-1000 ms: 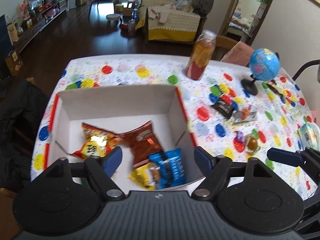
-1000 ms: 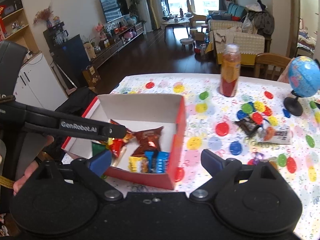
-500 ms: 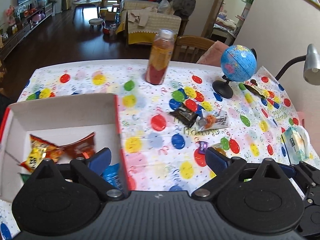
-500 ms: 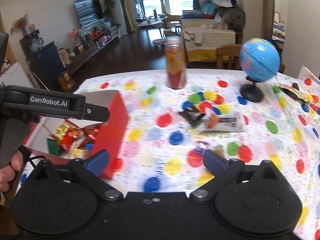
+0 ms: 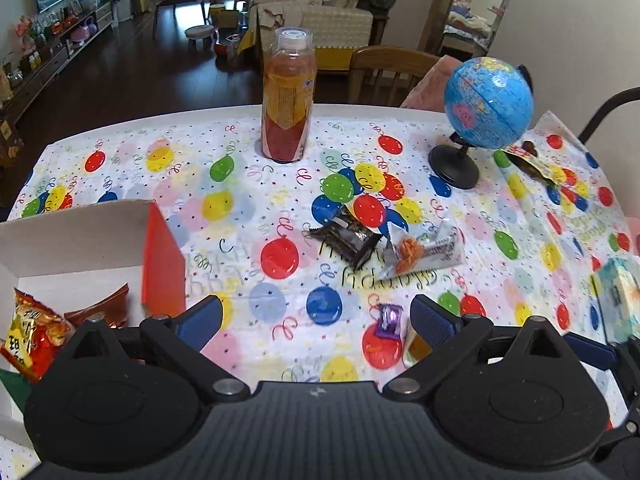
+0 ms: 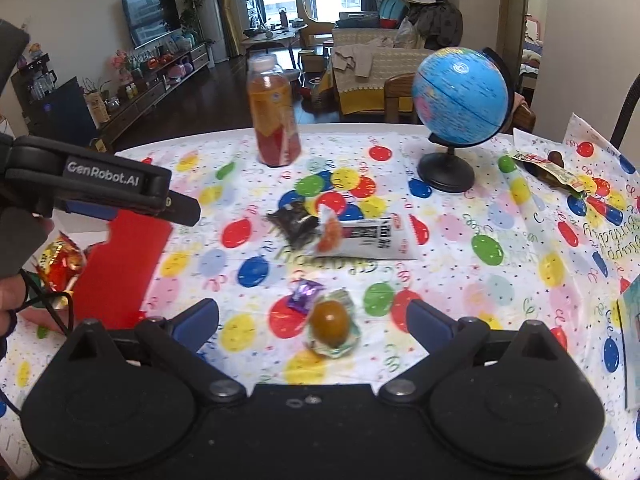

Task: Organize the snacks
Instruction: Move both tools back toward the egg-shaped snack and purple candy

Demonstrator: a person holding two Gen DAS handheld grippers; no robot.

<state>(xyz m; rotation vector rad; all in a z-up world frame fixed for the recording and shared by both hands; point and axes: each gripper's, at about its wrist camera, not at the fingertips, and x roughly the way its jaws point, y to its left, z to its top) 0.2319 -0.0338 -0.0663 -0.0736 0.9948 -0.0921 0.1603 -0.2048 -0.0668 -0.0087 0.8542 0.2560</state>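
The loose snacks lie on the balloon-print tablecloth (image 5: 280, 184) near the middle of both views. A black packet (image 5: 347, 236) touches a white packet with an orange window (image 5: 424, 254); in the right wrist view the same pair sits centre frame. Lower down, a small purple-wrapped candy (image 6: 305, 294) lies just beside a clear-wrapped brown round sweet (image 6: 330, 324), which sits between the right gripper's fingers at the bottom of that frame. The right gripper (image 6: 313, 320) stands spread wide, gripping nothing. The left gripper (image 5: 316, 318) is likewise released and empty, with the purple candy just inside its right finger.

At the left edge, the red-sided box (image 5: 162, 256) holds red and orange snack bags (image 5: 30, 332) against its white inner wall. In the upper part of the frames an orange-red drink bottle (image 5: 288, 100) stands upright, and a blue globe (image 5: 488, 104) on a black stand sits to its right. A flat wrapper (image 6: 552, 170) lies at the right, beyond the globe.
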